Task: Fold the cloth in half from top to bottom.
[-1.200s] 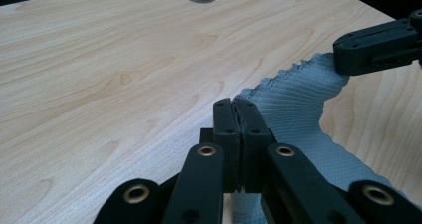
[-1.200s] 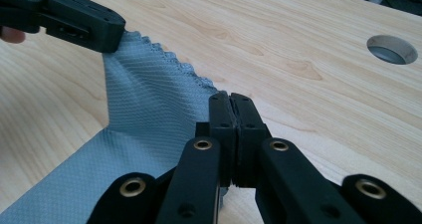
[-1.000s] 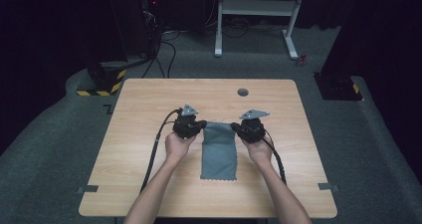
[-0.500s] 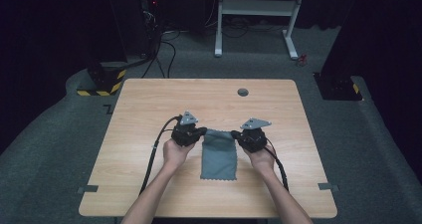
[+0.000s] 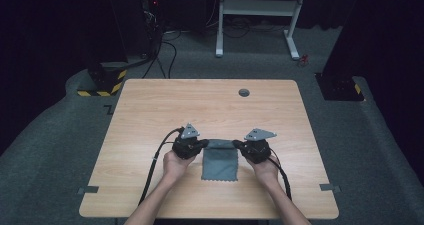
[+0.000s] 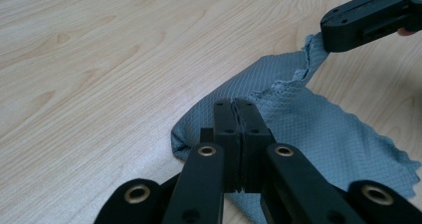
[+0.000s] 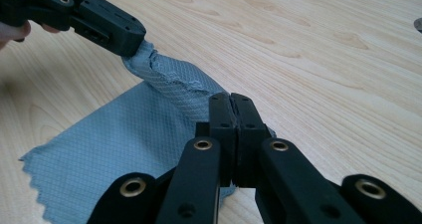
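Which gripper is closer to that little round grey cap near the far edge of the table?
Right. The right gripper sits below and almost in line with the cap; the left gripper sits farther off to the left. Both pinch the cloth.

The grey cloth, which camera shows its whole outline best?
The high view: the grey cloth lies there entire on the table, its far edge stretched between both hand-held grippers. The left gripper view and right gripper view show only its pinched corners, weave and zigzag edge up close.
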`<state>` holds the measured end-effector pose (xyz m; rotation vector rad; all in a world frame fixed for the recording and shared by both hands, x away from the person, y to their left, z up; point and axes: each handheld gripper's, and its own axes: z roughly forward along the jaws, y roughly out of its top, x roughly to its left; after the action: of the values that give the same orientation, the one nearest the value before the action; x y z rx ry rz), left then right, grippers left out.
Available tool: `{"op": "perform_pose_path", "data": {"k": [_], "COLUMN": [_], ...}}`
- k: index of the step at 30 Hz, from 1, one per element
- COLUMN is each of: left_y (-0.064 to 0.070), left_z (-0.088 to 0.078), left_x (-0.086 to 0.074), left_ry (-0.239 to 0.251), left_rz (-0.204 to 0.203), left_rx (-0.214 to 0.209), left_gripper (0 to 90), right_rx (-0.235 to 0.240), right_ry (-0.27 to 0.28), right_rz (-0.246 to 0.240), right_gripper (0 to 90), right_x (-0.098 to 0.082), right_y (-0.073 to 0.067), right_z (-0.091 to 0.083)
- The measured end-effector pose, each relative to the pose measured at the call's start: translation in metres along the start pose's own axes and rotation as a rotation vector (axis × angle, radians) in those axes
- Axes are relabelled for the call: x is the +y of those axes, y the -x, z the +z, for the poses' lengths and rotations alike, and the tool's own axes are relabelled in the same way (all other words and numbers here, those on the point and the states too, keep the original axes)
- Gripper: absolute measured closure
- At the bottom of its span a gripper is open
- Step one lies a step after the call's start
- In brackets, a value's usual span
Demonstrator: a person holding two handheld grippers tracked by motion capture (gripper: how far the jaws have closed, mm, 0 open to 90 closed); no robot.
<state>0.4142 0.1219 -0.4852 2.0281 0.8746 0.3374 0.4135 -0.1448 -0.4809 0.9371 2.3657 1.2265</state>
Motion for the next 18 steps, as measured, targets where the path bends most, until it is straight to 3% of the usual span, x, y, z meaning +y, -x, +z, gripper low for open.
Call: {"op": "perform_pose_path", "data": {"k": [5,18], "left_y": [0.000,0.009], "left_z": [-0.004,-0.010], "left_x": [-0.005,-0.018], "left_ry": [0.011,0.020], "left_rz": [-0.019,-0.004], "left_rx": [-0.010,-0.026], "left_gripper": [88.9,88.9], "right_rx": [0.013,0.040], "right_ry": [-0.001,0.005], "right_rz": [0.007,-0.009], "right_gripper": [89.2,89.2], "right_x": [-0.004,-0.013], "right_y": [-0.002,-0.012], "right_z": [0.000,-0.009]}}
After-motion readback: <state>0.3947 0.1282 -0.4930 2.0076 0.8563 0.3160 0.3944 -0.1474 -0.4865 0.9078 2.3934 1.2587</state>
